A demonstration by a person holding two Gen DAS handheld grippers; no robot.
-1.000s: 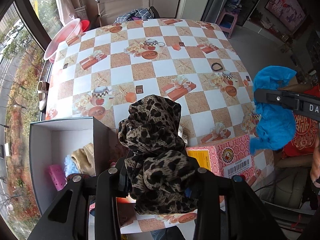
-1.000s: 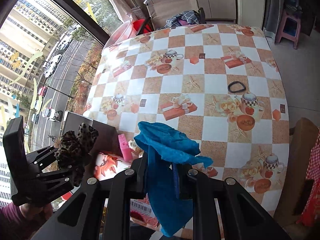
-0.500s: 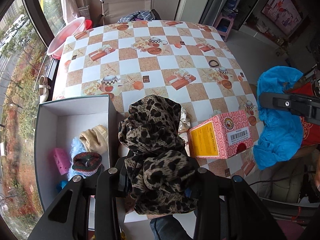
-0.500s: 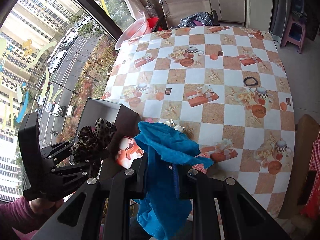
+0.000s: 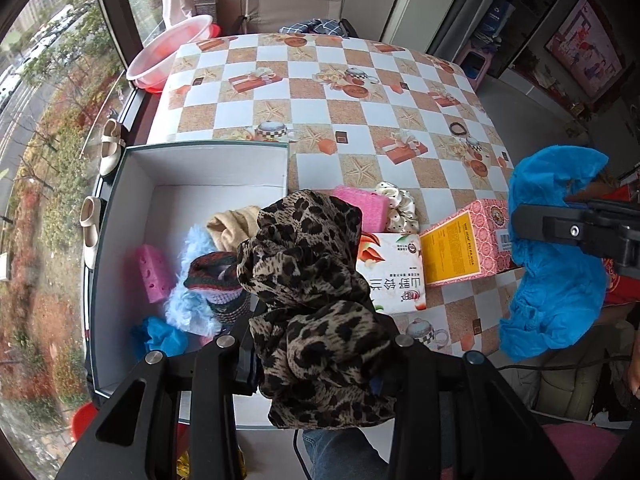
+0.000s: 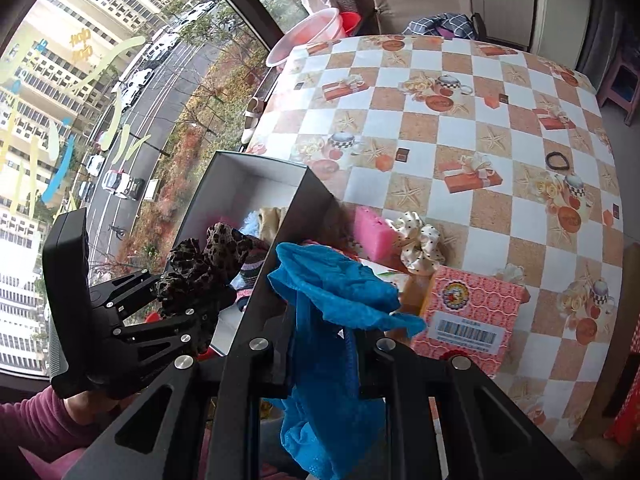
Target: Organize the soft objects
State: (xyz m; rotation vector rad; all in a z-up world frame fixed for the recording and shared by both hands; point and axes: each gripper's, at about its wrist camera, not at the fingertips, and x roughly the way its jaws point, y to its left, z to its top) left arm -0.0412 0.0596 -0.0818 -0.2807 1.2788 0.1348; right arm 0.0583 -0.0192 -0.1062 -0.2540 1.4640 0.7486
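My left gripper (image 5: 316, 344) is shut on a leopard-print cloth (image 5: 312, 280) and holds it in the air over the near right corner of the open white box (image 5: 120, 208); it also shows in the right wrist view (image 6: 192, 280). My right gripper (image 6: 328, 344) is shut on a blue cloth (image 6: 332, 292), held in the air off the table's near right edge; the blue cloth also shows in the left wrist view (image 5: 556, 256). The box holds a pink sponge (image 5: 150, 268), a light blue fluffy item (image 5: 192, 280), a beige cloth (image 5: 232, 224), a striped knit item (image 5: 218, 276) and a blue piece (image 5: 160, 336).
On the checkered table (image 5: 320, 92) lie a pink sponge (image 5: 366, 206), a dotted scrunchie (image 5: 400, 208), a white tissue pack (image 5: 394, 272), a pink carton (image 5: 468, 244) and a black hair tie (image 5: 459, 129). A pink basin (image 5: 172, 52) and a folding chair (image 5: 296, 4) stand beyond the far edge.
Both grippers have risen and pulled back toward me with their cloths still held. More of the box's inside and the items by the carton have come into view.
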